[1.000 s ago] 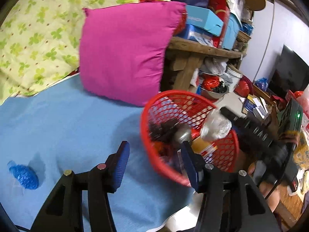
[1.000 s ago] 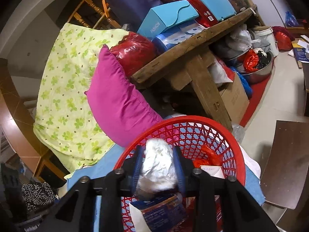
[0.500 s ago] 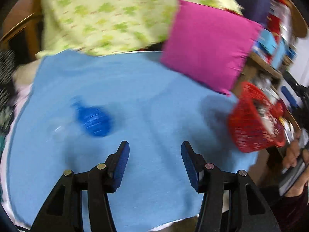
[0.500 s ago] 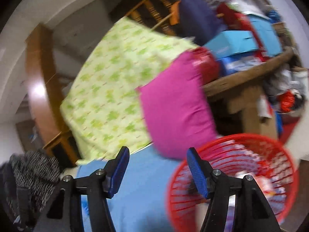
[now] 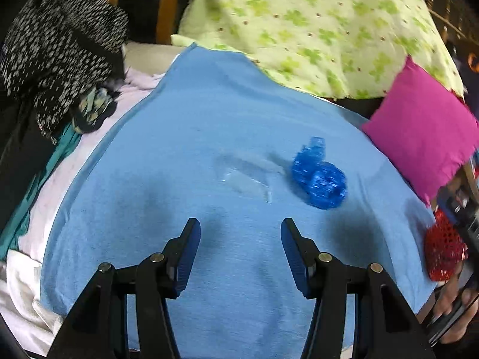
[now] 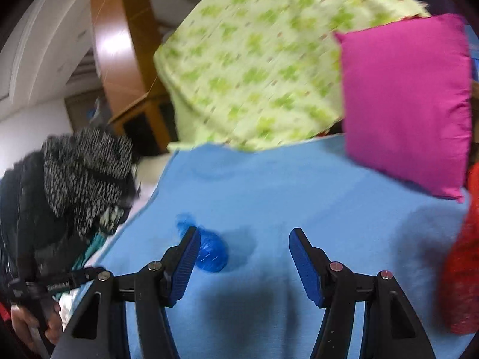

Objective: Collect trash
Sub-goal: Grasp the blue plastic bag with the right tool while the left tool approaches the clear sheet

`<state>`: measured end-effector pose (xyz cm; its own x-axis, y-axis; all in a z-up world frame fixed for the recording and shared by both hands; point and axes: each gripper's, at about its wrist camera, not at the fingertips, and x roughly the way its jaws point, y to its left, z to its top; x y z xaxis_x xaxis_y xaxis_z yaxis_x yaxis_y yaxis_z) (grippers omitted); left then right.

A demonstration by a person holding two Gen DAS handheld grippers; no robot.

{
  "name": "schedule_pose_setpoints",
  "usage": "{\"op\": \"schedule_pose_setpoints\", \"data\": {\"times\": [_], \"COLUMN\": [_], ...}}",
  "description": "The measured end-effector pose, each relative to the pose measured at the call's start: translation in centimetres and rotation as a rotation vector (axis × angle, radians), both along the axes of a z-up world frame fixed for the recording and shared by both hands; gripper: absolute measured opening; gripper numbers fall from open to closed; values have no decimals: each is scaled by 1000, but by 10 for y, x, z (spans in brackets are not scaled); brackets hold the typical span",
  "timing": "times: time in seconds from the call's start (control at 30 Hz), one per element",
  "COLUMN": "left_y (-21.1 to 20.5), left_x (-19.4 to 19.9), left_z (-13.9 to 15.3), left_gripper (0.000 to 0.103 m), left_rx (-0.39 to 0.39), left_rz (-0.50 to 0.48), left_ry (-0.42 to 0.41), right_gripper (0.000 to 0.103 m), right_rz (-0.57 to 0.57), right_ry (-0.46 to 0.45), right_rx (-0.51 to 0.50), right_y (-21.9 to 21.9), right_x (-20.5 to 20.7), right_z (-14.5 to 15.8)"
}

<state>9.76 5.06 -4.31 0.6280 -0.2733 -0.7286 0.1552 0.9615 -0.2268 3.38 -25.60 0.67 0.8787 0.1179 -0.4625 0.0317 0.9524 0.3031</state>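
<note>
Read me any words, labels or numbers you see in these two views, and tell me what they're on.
Nothing can be read for certain.
Left gripper's handle: pale lettering, too blurred to read.
Blue bottle, red basket, pink pillow, blue cloth: no text shows.

Blue-sheeted bed (image 5: 227, 137), green clover quilt (image 5: 314, 21) heaped behind, magenta pillow (image 6: 404, 98) alongside, wooden cabinet (image 5: 143, 3), white wall (image 6: 33, 122).

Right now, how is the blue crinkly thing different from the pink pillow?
The blue crinkly wrapper is small, shiny and see-through; the pink pillow is big, matte and solid.
The wrapper is crumpled and lies flat on the blue sheet; the pillow is smooth and square, propped up at the sheet's edge.
Both rest on that sheet, and nothing is gripping either.
</note>
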Motion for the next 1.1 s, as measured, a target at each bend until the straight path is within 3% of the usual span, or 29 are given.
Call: {"op": "schedule_pose_setpoints", "data": {"times": [0.23,0.5,0.73,0.9,1.1], "left_y": [11,6,-7,-19,-35], "left_x": [19,58,104,125,131], "left_z": [-11,4,7,-10,-31], "left_gripper": [57,58,61,61,60], "left_rx": [-45,-51,-80,-101,-174], "left_rz": [15,-16,-40,-43,-53], "left_ry": [44,49,73,137,204], "right_gripper": [66,66,66,52,52], "right_rz": [95,143,182,191,112], "right_ry": [102,210,276,310,300], "right_rx": [26,70,33,97,110], "right_y": [35,52,59,47,13], "right_x": [55,116,154,161,146], "right_z": [-29,-63,-89,-96,-84]}}
